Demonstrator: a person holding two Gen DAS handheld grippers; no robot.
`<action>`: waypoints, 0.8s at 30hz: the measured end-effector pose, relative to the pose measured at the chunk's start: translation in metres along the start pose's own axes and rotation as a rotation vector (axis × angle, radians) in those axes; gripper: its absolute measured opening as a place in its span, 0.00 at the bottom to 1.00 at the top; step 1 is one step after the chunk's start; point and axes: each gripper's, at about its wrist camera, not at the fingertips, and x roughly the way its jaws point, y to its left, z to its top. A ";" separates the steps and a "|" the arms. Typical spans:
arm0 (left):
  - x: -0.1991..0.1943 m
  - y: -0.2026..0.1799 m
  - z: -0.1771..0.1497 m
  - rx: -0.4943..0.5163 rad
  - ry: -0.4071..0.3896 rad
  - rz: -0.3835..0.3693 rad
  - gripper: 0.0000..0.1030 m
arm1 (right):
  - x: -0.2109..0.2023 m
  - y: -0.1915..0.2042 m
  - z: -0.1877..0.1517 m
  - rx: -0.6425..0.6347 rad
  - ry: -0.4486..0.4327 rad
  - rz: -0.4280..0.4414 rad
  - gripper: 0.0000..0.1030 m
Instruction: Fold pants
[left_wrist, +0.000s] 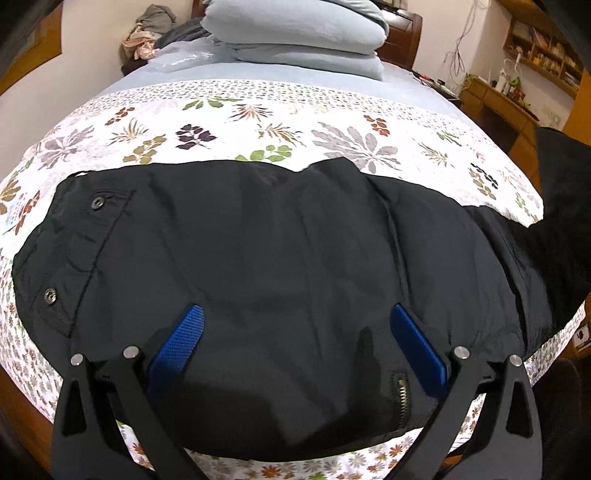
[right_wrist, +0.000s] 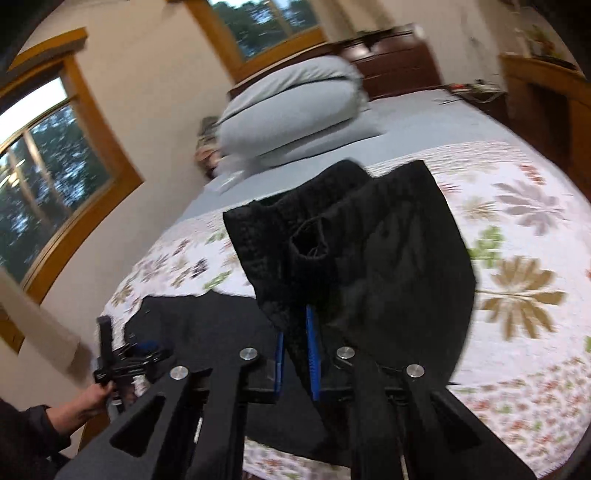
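Note:
Black pants lie across the floral sheet, the waist with two snap buttons at the left. My left gripper hovers low over them, open, its blue pads wide apart with only flat cloth beneath. The leg end of the pants hangs lifted in the air, with my right gripper shut on it; ribbed cuffs stick out past the fingers. That raised end shows at the right edge of the left wrist view. The right wrist view shows the left gripper in a hand at the lower left.
Stacked grey-blue pillows rest at the head of the bed against a dark wooden headboard. A heap of clothes lies at the far left. A wooden desk and shelves stand to the right, windows to the left.

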 end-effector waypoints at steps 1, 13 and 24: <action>-0.001 0.004 0.000 -0.014 -0.002 0.000 0.98 | 0.011 0.010 -0.002 -0.021 0.019 0.013 0.10; -0.007 0.024 0.004 -0.073 -0.021 -0.004 0.98 | 0.107 0.079 -0.056 -0.255 0.267 0.001 0.10; -0.002 0.025 0.002 -0.081 -0.012 -0.011 0.98 | 0.121 0.081 -0.115 -0.457 0.437 -0.073 0.11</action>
